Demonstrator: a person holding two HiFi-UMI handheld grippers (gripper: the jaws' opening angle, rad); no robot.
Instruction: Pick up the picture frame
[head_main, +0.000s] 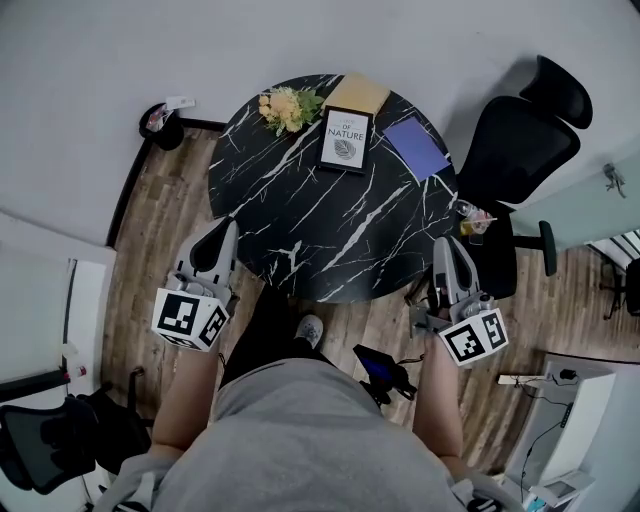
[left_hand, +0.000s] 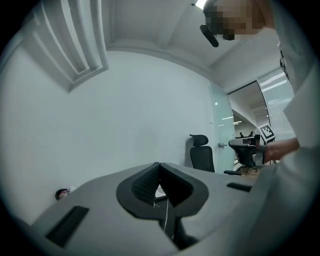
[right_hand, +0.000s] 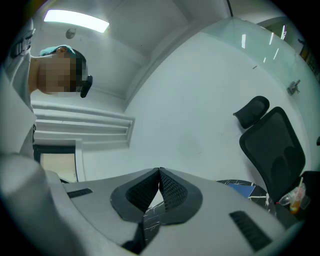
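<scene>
Marble table (head_main: 300, 225) holds picture frame (head_main: 345, 140) near far rim; left gripper (head_main: 229, 228) and right gripper (head_main: 444, 246) fingers closed, empty.

Head view: high above the person, facing steeply down on the round desk (head_main: 300, 225), with the left hand-held gripper (head_main: 232, 226) and right hand-held gripper (head_main: 443, 246) at its near edge. Gripper views: low, close behind their own jaws, facing roughly level toward the white wall (left_hand: 140, 115). The right gripper view shares the desk rim and black chair (head_main: 520, 150) with the head view.
</scene>
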